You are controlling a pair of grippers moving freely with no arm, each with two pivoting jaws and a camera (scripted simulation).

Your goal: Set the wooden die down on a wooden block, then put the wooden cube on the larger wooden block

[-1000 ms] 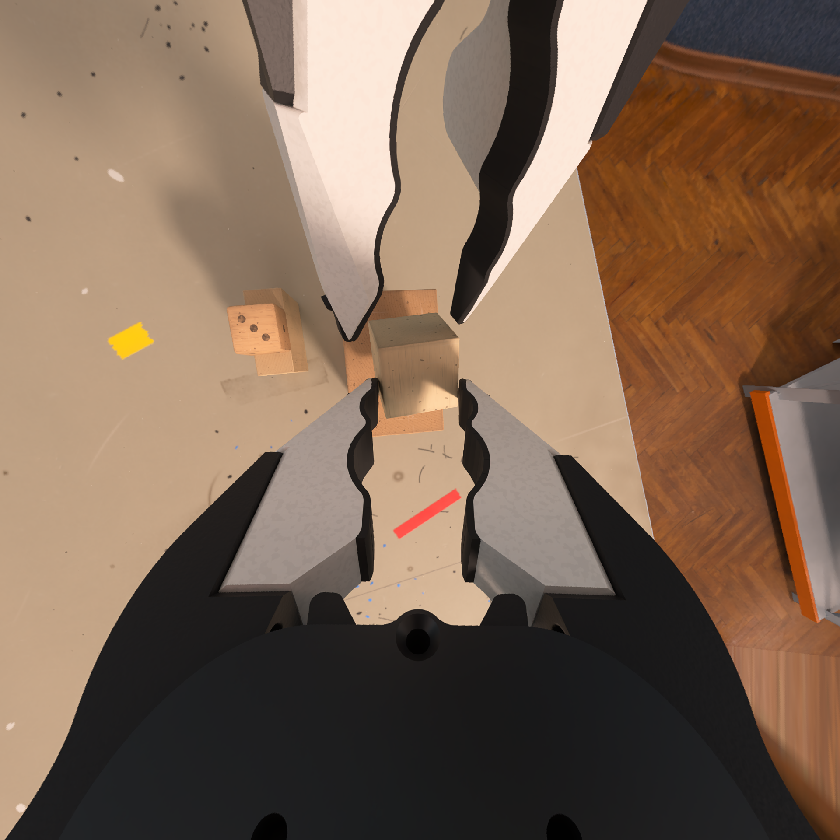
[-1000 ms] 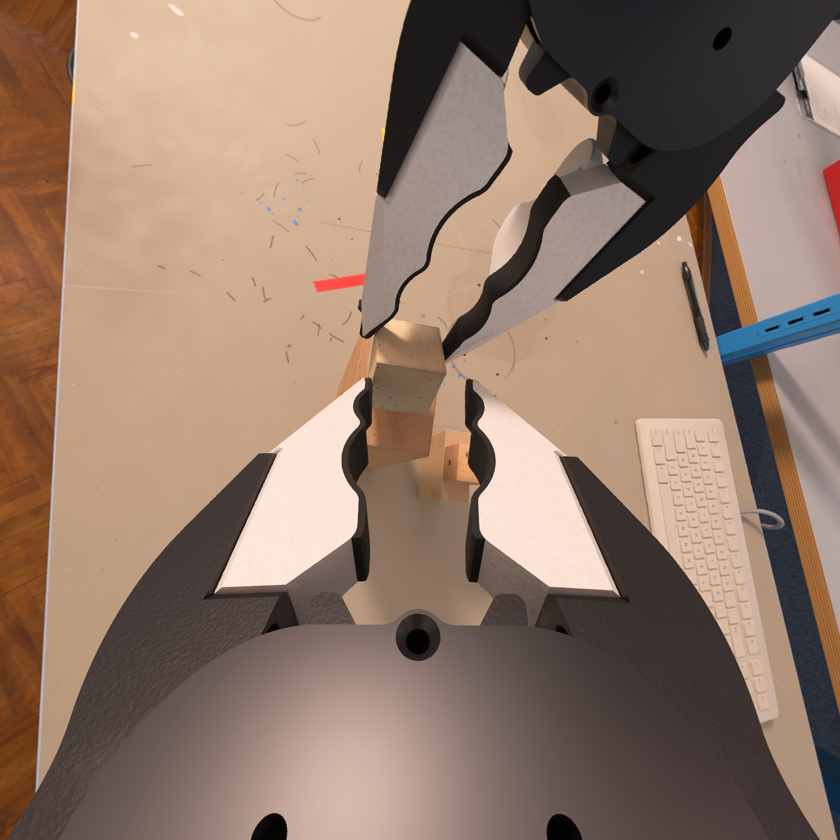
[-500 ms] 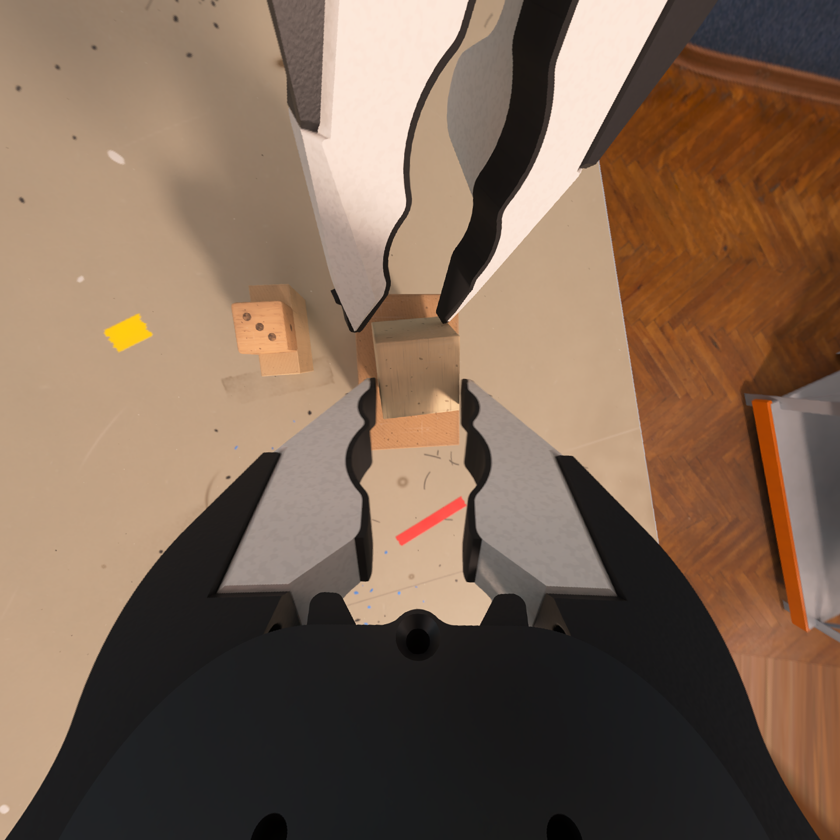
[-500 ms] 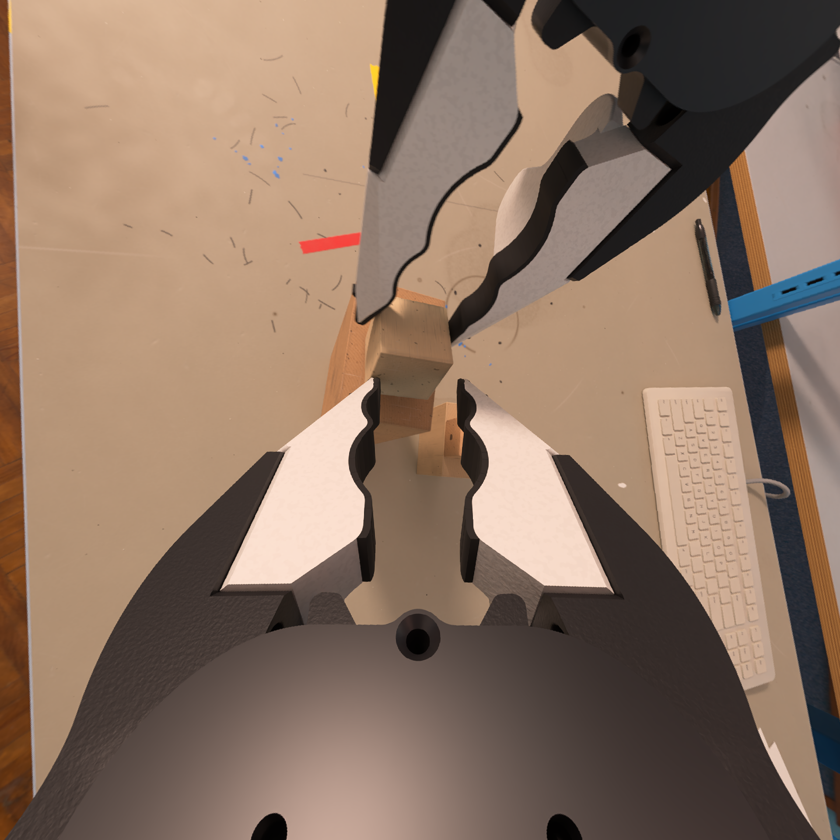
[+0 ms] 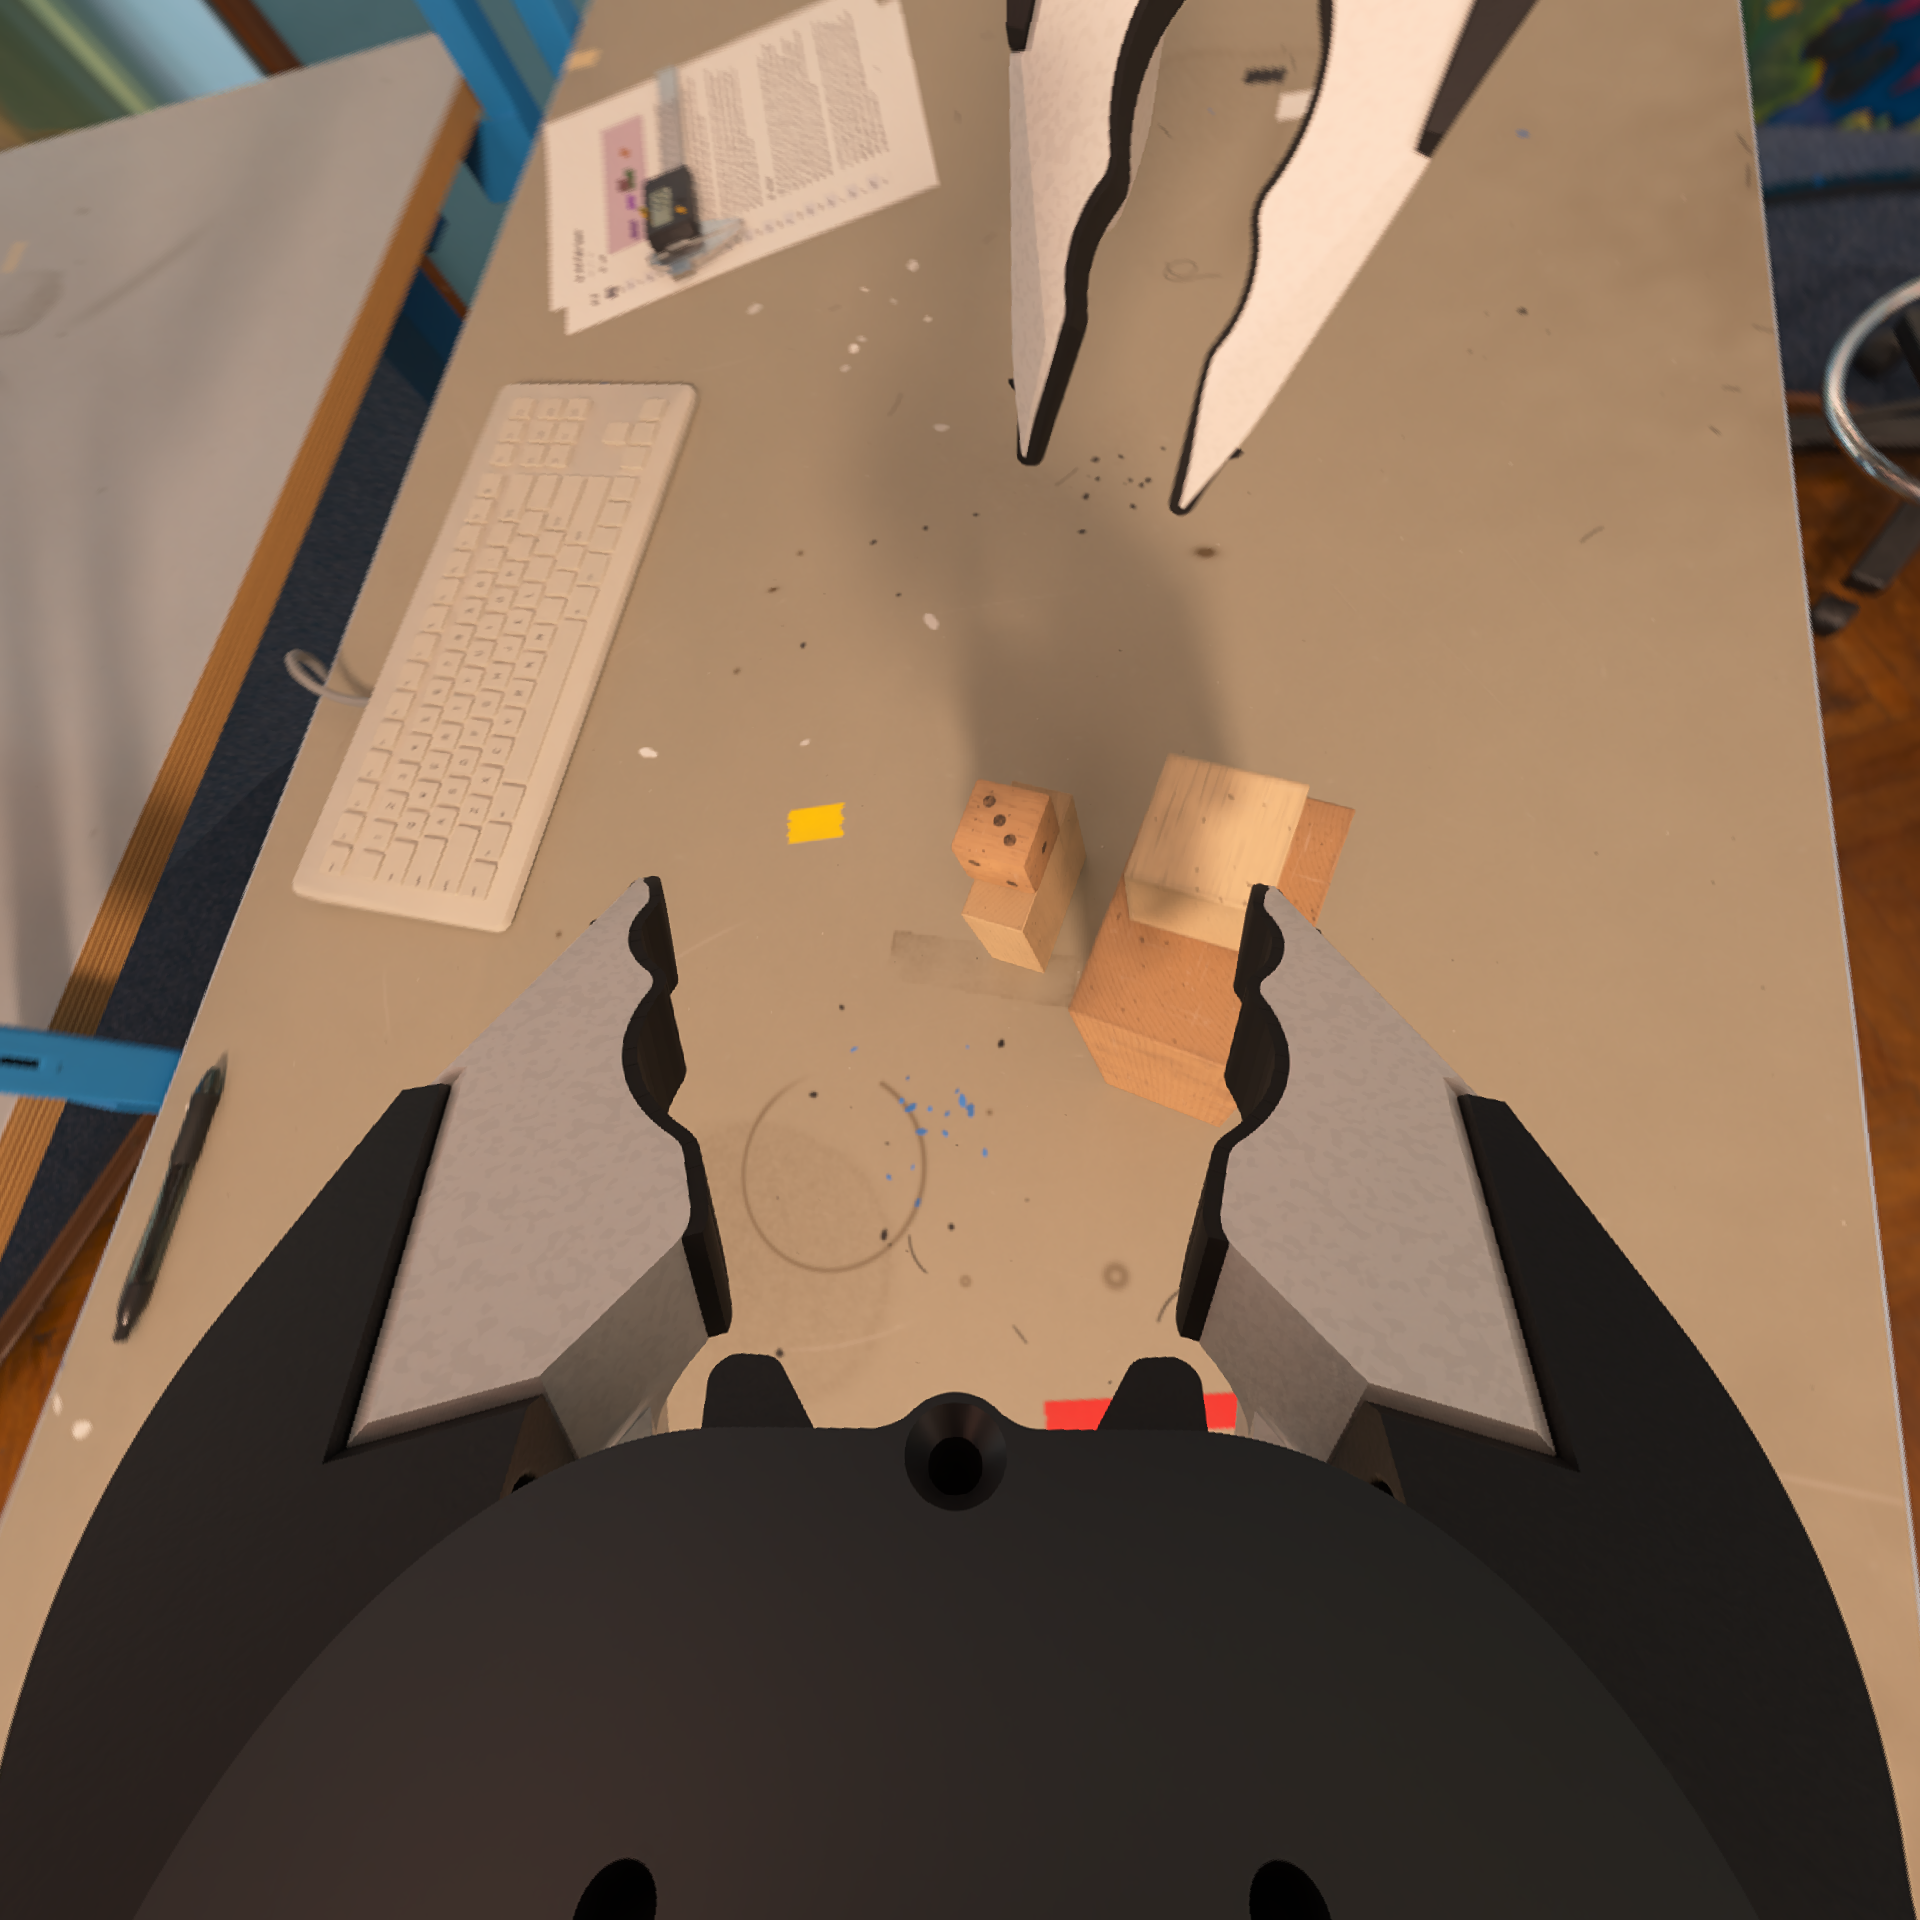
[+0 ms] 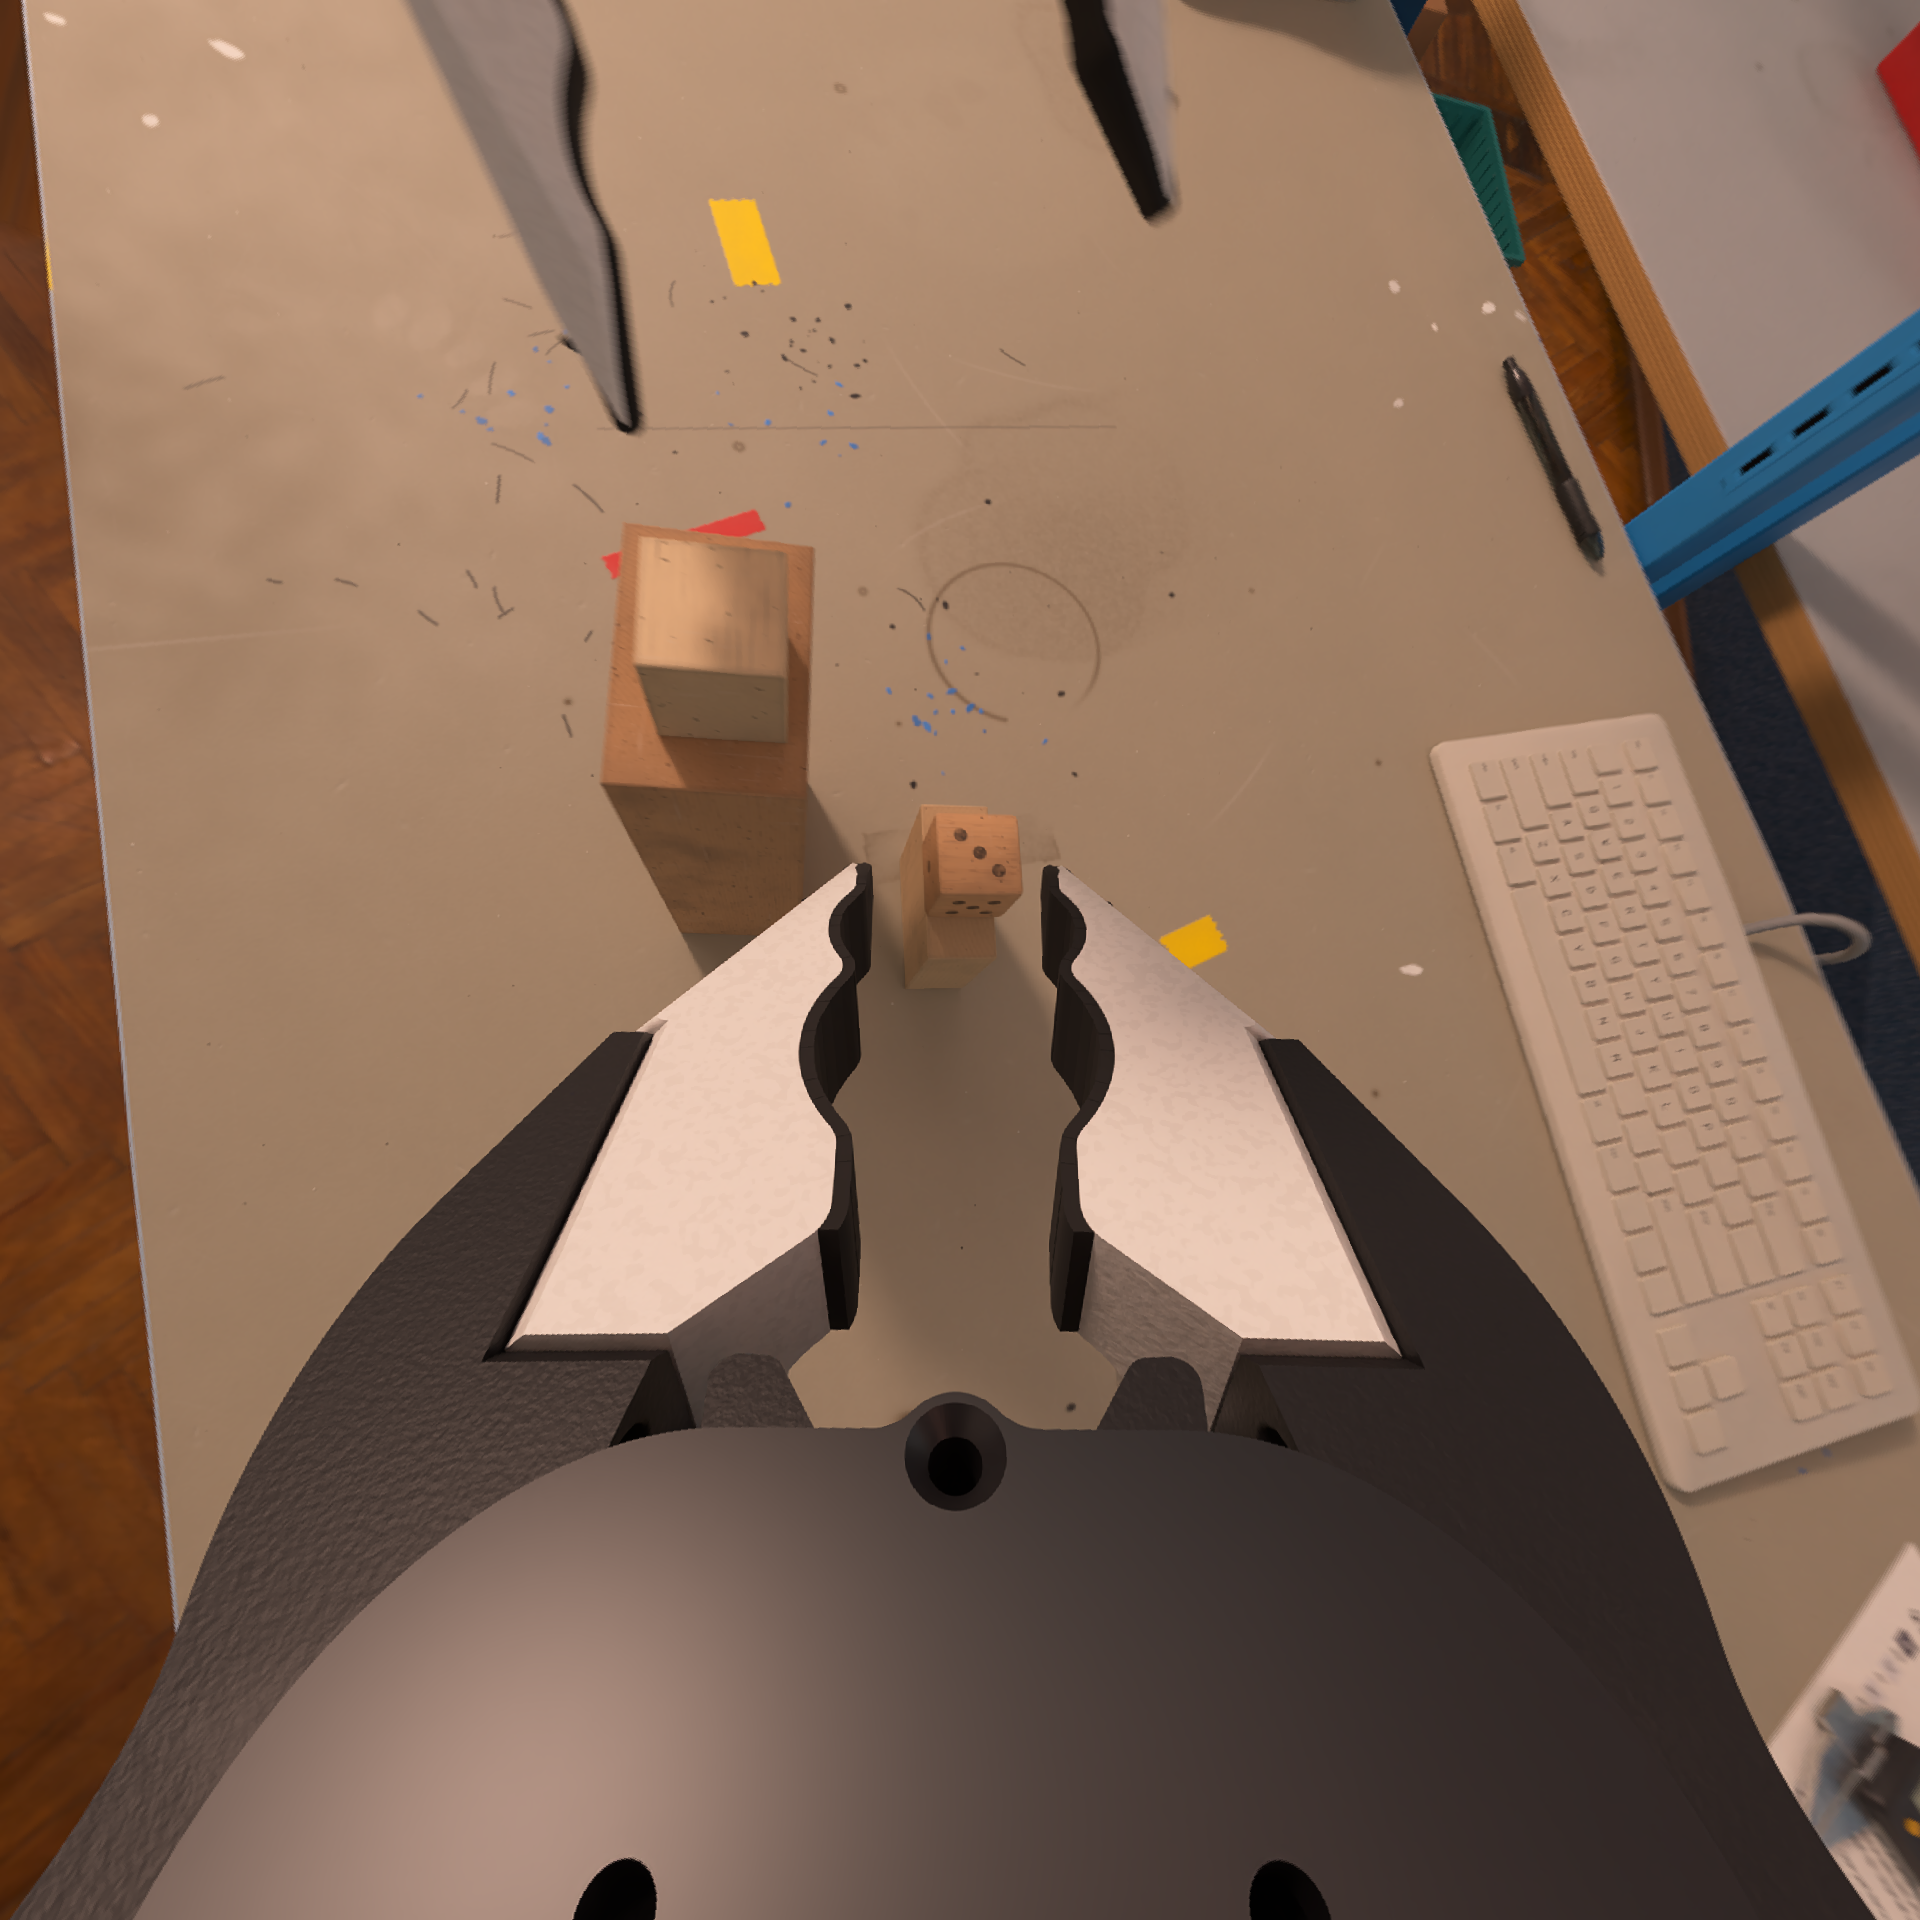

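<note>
The pale wooden cube (image 5: 1210, 842) rests on the larger wooden block (image 5: 1153, 1029). The wooden die (image 5: 1003, 847) sits on the small wooden block (image 5: 1023, 920) just left of them. My left gripper (image 5: 956, 899) is wide open and empty, held above and short of both stacks. My right gripper (image 6: 956, 878) is open and empty, with its fingertips either side of the die (image 6: 971, 868) but well above it. In the right wrist view the cube (image 6: 712, 644) and larger block (image 6: 717, 831) lie ahead to the left. Each gripper shows in the other's view, the right one (image 5: 1107, 483) and the left one (image 6: 888, 312).
A white keyboard (image 5: 499, 655) and a black pen (image 5: 171, 1195) lie toward one table edge. Printed sheets with a small device (image 5: 727, 156) lie at the far end. Yellow tape (image 5: 816, 824) and red tape (image 6: 727, 525) mark the tabletop (image 5: 1507, 727). Wooden floor lies beyond the table edge (image 6: 62, 623).
Both grippers have pulled back and up, away from the cube. The left jaws have opened much wider and the right a little. The cube stays on the larger block.
</note>
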